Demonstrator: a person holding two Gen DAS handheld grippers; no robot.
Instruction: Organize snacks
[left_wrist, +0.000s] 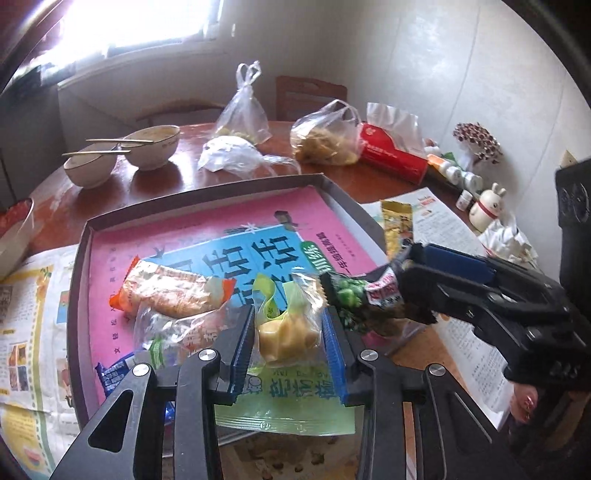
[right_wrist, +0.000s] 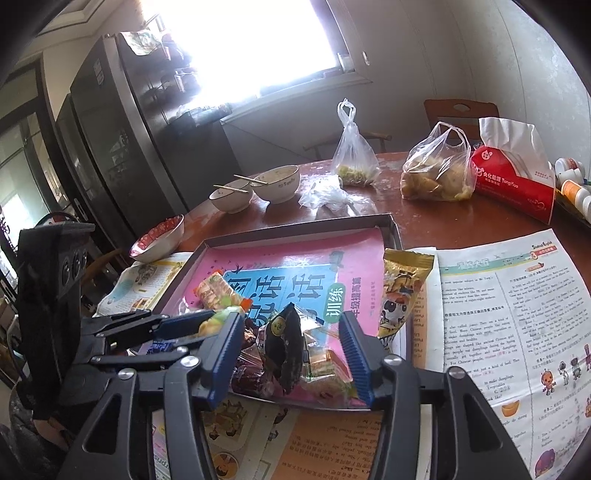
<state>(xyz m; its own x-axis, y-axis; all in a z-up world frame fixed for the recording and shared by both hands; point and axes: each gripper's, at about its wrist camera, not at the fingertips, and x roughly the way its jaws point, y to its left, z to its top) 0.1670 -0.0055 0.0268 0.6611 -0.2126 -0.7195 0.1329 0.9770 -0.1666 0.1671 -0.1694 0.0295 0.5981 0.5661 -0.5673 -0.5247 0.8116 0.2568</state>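
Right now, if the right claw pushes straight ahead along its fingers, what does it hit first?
Probably the black snack packet between the right claw's open fingers, with more wrapped snacks beneath it in the tray. Depth is unclear; contact may already exist.

Your left gripper (left_wrist: 288, 332) is reaching forward with its blue pads (left_wrist: 243, 339) pressing both sides of a snack. Your right gripper (right_wrist: 291, 354) is coming in from the right, tilted down, its jaws spread wide and gripping nothing.
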